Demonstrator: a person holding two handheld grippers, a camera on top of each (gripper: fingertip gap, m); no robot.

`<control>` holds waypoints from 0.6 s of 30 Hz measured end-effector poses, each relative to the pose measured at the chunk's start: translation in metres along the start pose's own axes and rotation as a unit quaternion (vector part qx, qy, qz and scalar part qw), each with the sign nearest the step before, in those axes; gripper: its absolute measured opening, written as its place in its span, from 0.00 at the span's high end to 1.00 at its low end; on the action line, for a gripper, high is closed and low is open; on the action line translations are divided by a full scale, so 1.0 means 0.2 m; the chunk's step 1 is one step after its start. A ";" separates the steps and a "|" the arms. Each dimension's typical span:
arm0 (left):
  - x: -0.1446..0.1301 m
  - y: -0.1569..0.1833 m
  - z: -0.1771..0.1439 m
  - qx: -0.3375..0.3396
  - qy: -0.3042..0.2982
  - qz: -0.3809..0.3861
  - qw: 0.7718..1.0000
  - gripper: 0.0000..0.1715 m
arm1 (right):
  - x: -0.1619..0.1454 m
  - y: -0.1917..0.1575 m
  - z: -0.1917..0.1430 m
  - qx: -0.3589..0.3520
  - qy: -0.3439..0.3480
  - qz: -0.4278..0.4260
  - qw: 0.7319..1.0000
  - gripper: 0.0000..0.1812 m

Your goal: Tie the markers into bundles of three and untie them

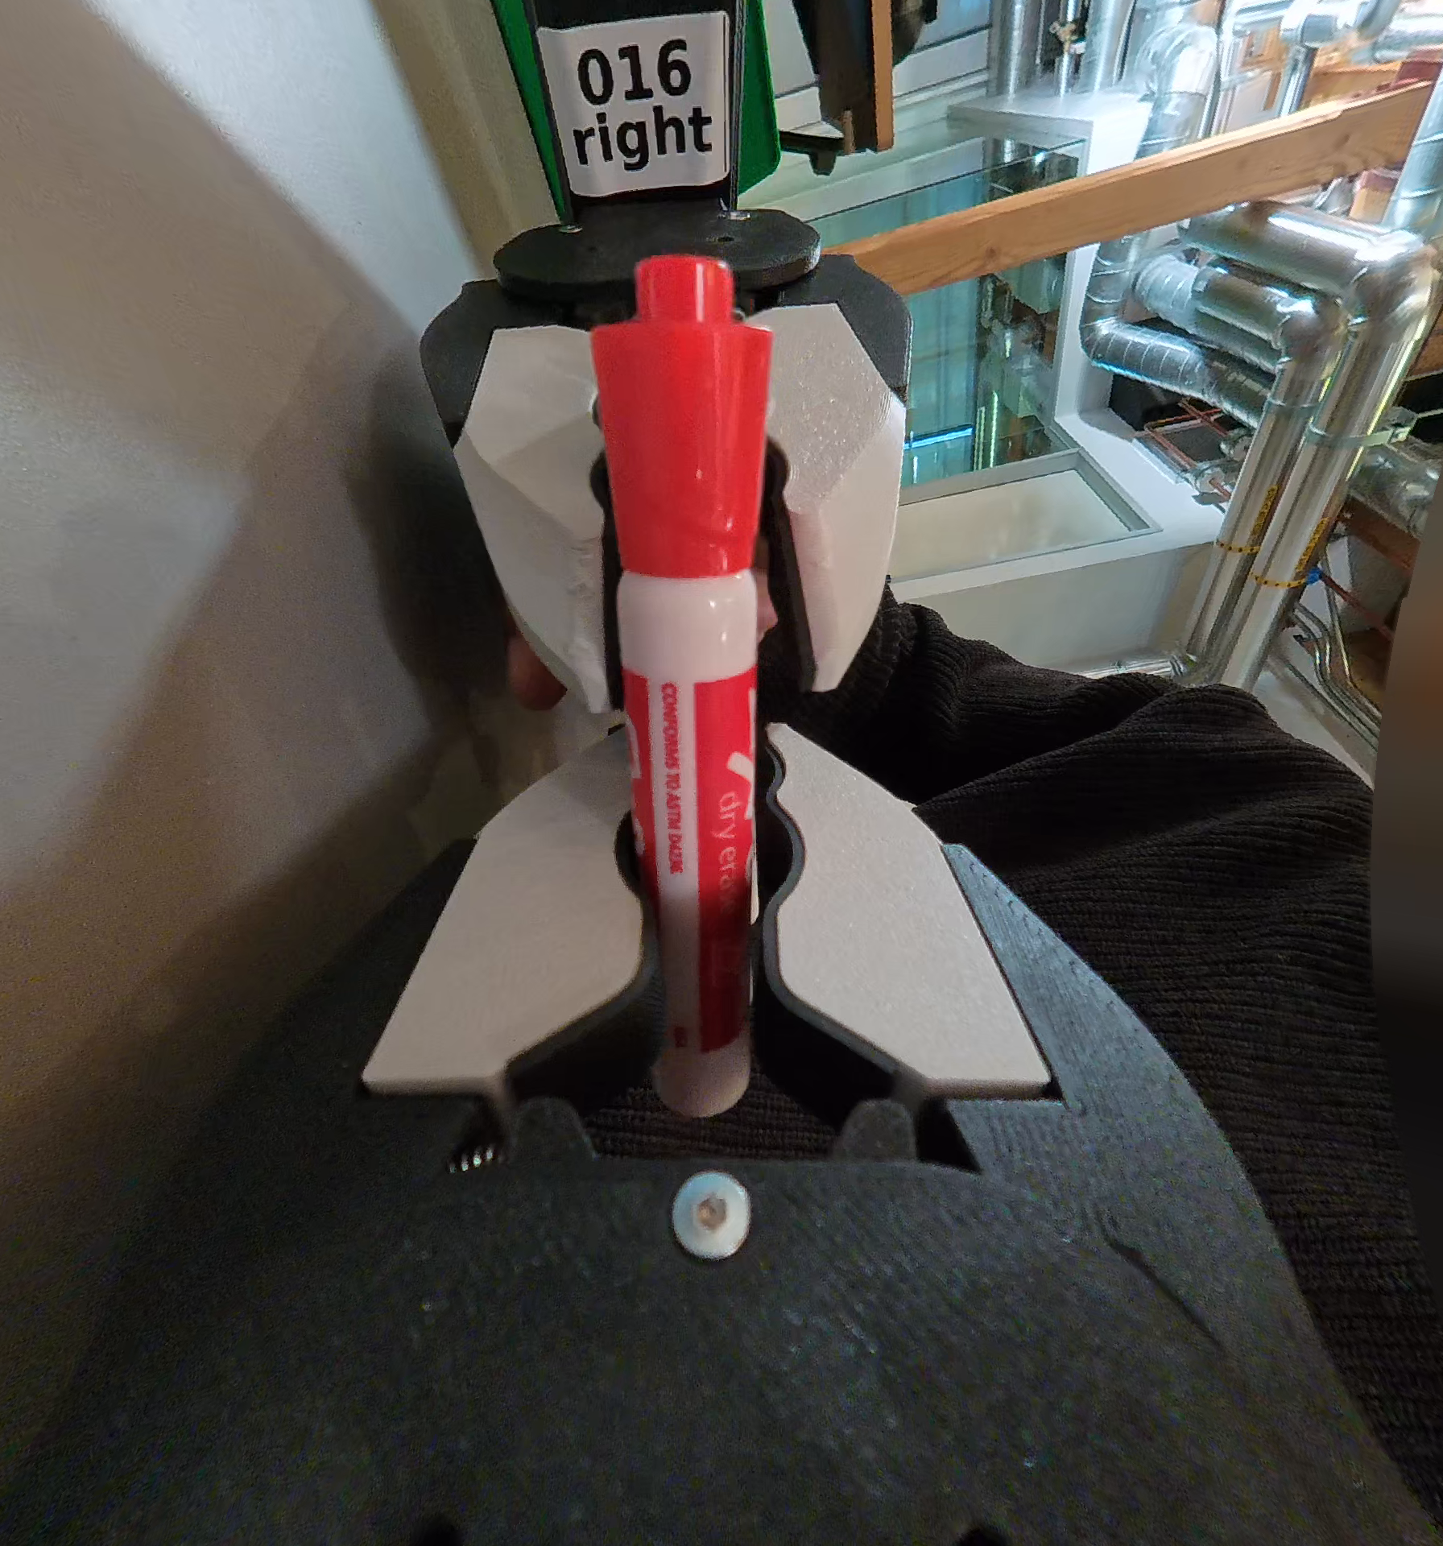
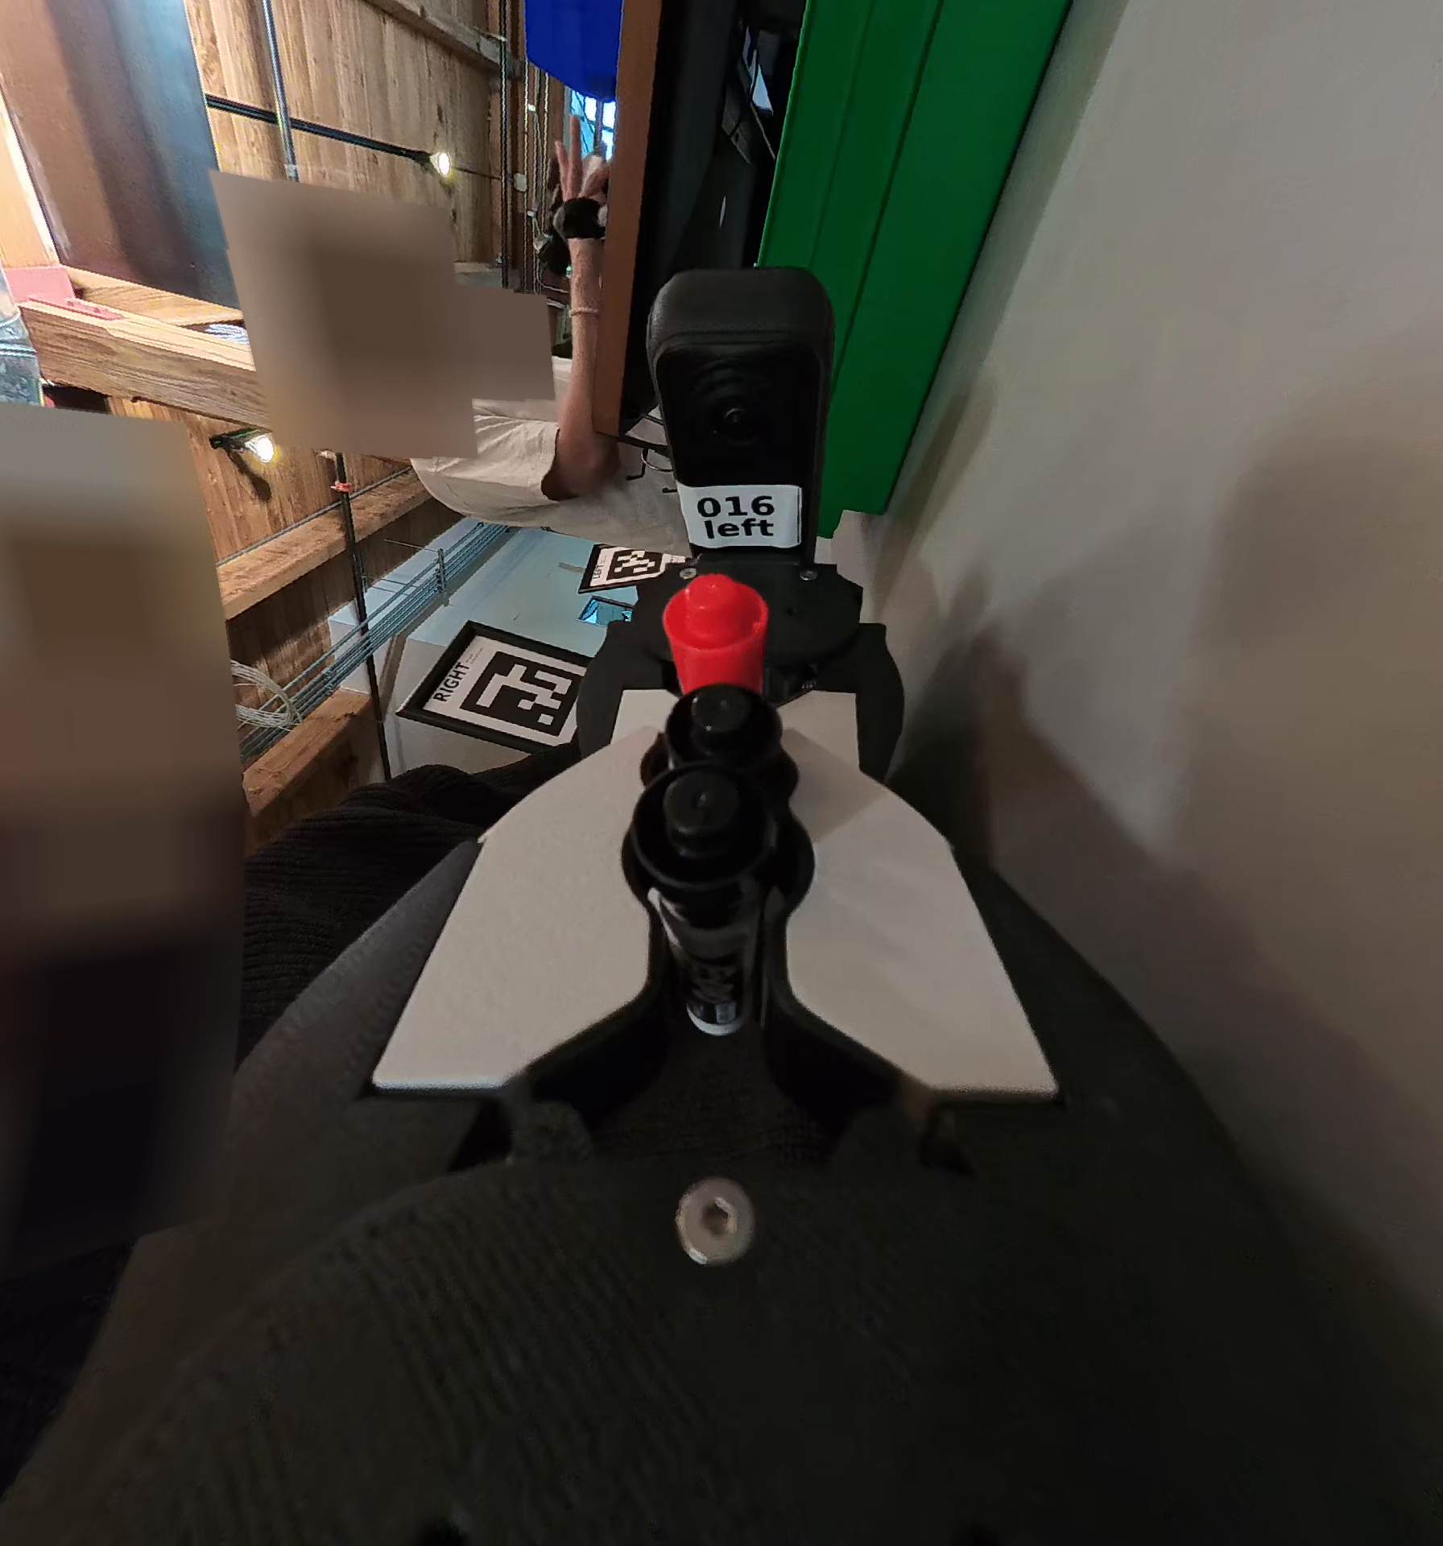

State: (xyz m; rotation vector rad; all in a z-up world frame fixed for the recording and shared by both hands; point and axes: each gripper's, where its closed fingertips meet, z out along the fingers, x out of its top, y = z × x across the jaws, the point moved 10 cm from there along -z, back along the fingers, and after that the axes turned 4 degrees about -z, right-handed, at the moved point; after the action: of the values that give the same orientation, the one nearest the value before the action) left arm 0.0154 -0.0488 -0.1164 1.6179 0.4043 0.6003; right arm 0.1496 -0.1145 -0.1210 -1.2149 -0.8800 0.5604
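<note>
Wall [image 1: 158,586]: pale and bare, it ran close alongside both tools.
Sleeve [image 1: 1161,836]: dark ribbed knit, behind the fingers.
Left hand-held gripper [image 1: 701,836]: closed on the red marker, gripping its printed barrel between the white fingers [image 1: 869,920].
Right hand-held gripper [image 2: 714,845]: facing the left one tip to tip, closed around two black markers.
Red marker [image 1: 685,468]: cap end pointing toward the right tool.
Black markers [image 2: 706,824]: stacked one above the other, caps [image 2: 722,724] just below the red cap.
</note>
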 end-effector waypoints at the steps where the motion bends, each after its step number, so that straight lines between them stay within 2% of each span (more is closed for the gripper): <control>1: 0.00 0.00 0.00 0.000 0.000 0.000 1.000 0.89 | 0.00 0.00 0.00 0.000 0.000 0.001 1.000 0.87; 18: 0.00 0.00 0.00 -0.001 0.002 0.005 1.000 0.89 | 0.00 0.01 0.00 -0.007 0.005 0.013 1.000 0.79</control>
State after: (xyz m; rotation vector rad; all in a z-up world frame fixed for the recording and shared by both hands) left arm 0.0154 -0.0482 -0.1156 1.6175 0.3978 0.6106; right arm 0.1503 -0.1141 -0.1225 -1.2424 -0.8607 0.5696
